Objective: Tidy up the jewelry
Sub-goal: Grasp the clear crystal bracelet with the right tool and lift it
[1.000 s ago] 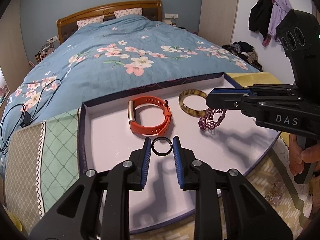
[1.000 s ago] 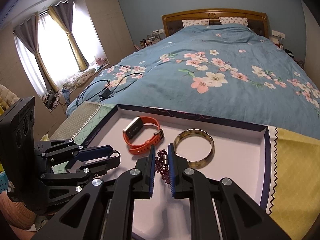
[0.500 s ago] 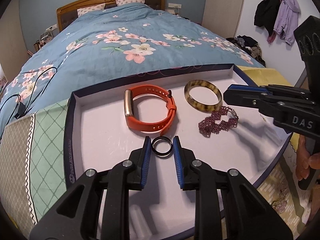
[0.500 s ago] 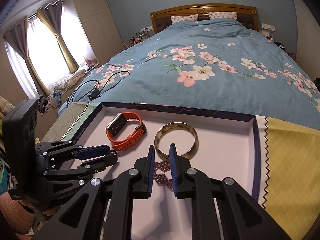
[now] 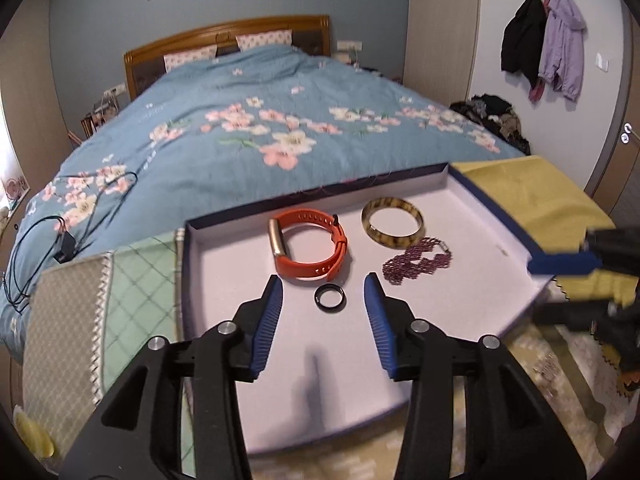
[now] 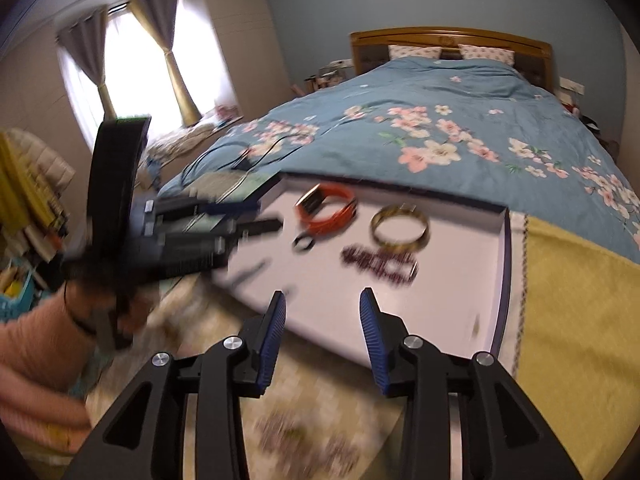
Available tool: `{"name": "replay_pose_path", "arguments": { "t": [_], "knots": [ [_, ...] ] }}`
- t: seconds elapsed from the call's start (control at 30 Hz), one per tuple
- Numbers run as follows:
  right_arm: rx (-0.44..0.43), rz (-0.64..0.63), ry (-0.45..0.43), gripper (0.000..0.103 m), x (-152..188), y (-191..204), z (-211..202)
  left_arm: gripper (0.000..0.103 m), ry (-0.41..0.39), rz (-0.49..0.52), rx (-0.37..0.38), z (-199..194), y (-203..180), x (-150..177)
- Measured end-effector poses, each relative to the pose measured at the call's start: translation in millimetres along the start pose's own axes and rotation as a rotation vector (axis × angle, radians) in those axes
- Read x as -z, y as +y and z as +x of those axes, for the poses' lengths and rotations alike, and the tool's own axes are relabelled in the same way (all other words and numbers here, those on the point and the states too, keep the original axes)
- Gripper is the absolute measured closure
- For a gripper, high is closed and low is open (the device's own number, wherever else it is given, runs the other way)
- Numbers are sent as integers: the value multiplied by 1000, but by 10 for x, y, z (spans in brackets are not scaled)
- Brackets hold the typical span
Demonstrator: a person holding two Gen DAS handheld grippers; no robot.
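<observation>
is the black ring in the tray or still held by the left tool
In the tray. The black ring lies flat on the tray floor, untouched between the wide-open fingers of the left tool.

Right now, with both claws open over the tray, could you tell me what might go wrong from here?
The black ring lies loose between the open left claw fingers; a forward nudge could push it into the orange wristband. The purple beaded bracelet lies right against the tortoiseshell bangle, so gripping either may drag the other. The tray looks to overhang the bed's edge near the right claw; a bump could tip it.
</observation>
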State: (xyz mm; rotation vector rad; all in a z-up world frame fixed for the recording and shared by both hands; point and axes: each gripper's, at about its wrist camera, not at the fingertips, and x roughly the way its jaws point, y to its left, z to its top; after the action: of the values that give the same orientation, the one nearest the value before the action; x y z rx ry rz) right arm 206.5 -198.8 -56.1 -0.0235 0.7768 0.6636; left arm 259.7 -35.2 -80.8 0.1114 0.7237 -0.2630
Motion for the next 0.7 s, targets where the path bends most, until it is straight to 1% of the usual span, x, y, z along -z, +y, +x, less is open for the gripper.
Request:
{"name": "replay_pose_path", "arguments": {
  "t": [0.07, 0.13, 0.27, 0.33, 0.43, 0.5, 0.53, 0.57, 0.6, 0.7],
  "knots": [
    [0, -31, 18, 67, 154, 93, -73, 58, -26, 3, -4, -163, 14, 46],
    [11, -64, 41, 67, 299, 186, -108, 58, -47, 7, -8, -325, 27, 112],
    [18, -99, 93, 69, 548, 332, -88, 57, -64, -12, 11, -582, 69, 274],
    [24, -114, 107, 75, 625, 375, -63, 57, -70, -14, 7, -683, 68, 371],
    [25, -111, 114, 78, 666, 388, -16, 56, -71, -13, 4, -789, 55, 503],
    [47, -111, 118, 80, 678, 385, 18, 56, -67, -13, 0, -861, 56, 599],
    [49, -111, 119, 84, 678, 381, 34, 56, -64, -20, 0, -887, 64, 640],
    [50, -110, 118, 86, 681, 374, 41, 55, -62, -28, 0, -906, 68, 674],
    [53, -107, 118, 90, 684, 362, 43, 55, -58, -36, 4, -917, 86, 702],
    [50, -95, 105, 93, 691, 341, 14, 55, -51, -55, 3, -951, 134, 767]
  ]
}}
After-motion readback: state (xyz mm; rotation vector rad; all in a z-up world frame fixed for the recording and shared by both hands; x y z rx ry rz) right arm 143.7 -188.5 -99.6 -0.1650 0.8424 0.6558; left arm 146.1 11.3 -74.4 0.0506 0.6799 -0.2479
